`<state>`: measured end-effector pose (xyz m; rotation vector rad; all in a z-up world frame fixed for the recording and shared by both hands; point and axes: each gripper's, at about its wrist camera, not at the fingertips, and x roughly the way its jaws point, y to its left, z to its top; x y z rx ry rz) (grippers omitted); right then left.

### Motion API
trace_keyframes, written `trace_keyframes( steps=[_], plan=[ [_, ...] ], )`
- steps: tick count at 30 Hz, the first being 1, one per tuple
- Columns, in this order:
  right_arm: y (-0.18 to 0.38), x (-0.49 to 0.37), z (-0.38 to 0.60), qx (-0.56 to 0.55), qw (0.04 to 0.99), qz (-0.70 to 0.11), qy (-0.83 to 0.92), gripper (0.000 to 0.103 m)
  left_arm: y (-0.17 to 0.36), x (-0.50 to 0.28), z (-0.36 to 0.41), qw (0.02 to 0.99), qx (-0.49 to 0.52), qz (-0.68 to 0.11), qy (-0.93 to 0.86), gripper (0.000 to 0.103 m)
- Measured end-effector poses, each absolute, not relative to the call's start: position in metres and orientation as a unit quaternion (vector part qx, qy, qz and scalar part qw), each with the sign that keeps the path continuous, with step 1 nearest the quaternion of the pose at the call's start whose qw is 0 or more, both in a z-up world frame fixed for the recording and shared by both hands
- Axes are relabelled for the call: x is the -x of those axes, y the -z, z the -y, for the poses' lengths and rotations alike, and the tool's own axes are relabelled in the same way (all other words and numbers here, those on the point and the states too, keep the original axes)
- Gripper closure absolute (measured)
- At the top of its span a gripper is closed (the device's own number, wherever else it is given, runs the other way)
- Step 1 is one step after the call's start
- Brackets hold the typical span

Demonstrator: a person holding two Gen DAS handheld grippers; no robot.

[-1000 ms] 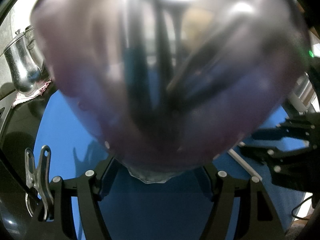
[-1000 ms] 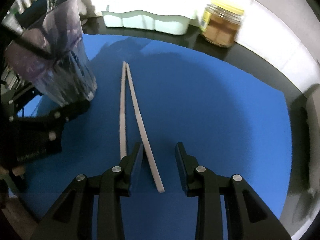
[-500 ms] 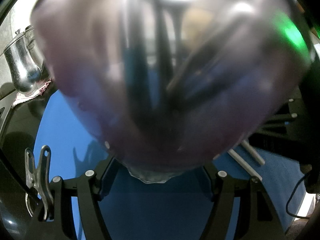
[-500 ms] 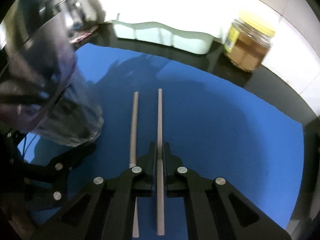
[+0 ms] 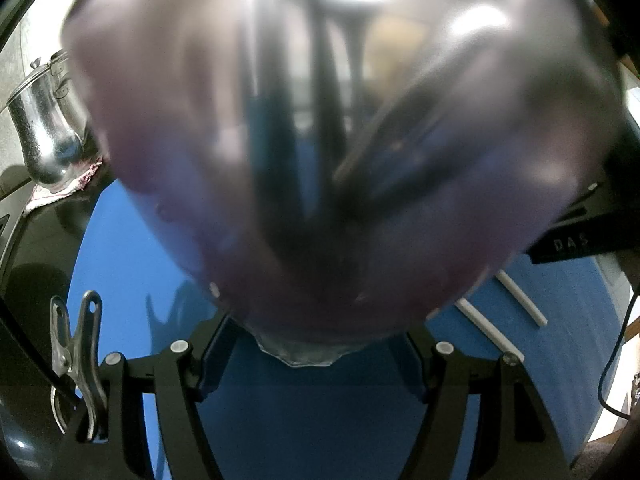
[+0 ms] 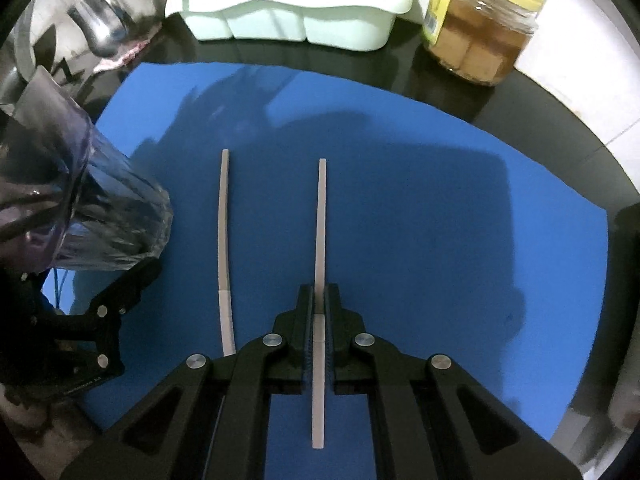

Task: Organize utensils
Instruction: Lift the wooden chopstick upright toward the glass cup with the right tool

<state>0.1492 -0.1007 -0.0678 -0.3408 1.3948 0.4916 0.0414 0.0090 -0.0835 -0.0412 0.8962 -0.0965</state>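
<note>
A purple-tinted glass (image 5: 320, 160) with several dark utensils standing in it fills the left wrist view. My left gripper (image 5: 316, 336) is shut on its base, which rests on the blue mat (image 6: 440, 220). In the right wrist view the same glass (image 6: 104, 220) stands at the left, with one of the left gripper's fingers (image 6: 120, 296) below it. My right gripper (image 6: 319, 294) points down and is shut on a pale chopstick (image 6: 321, 208) lying on the mat. A second chopstick (image 6: 222, 232) lies loose to its left, between the held one and the glass.
A white compartment tray (image 6: 296, 20) and a yellow-lidded jar (image 6: 476, 36) stand at the back on the black counter. A steel jug (image 5: 44, 132) sits on a cloth at the far left. A metal clip (image 5: 76, 356) hangs on the left gripper.
My right gripper has shut on one chopstick and slid it to the right, so the two sticks now lie apart and roughly parallel. The left gripper and glass have not moved.
</note>
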Motion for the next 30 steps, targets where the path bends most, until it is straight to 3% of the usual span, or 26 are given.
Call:
trace_keyframes(
  steps=[7, 12, 22, 30],
  plan=[
    [0.067, -0.148, 0.099, 0.149, 0.734, -0.626, -0.217, 0.097, 0.084, -0.041, -0.009, 0.9, 0.02, -0.433, 0.047, 0.03],
    [0.065, -0.143, 0.128, 0.051, 0.758, -0.616, -0.206, 0.097, 0.084, -0.041, -0.009, 0.9, 0.02, -0.433, 0.047, 0.03],
    [0.032, -0.103, 0.183, -0.094, 0.811, -0.537, -0.212, 0.097, 0.083, -0.042, -0.008, 0.899, 0.024, -0.434, 0.049, 0.03],
    [0.011, -0.078, 0.193, -0.116, 0.847, -0.473, -0.214, 0.097, 0.085, -0.043, -0.009, 0.9, 0.023, -0.434, 0.048, 0.029]
  ],
)
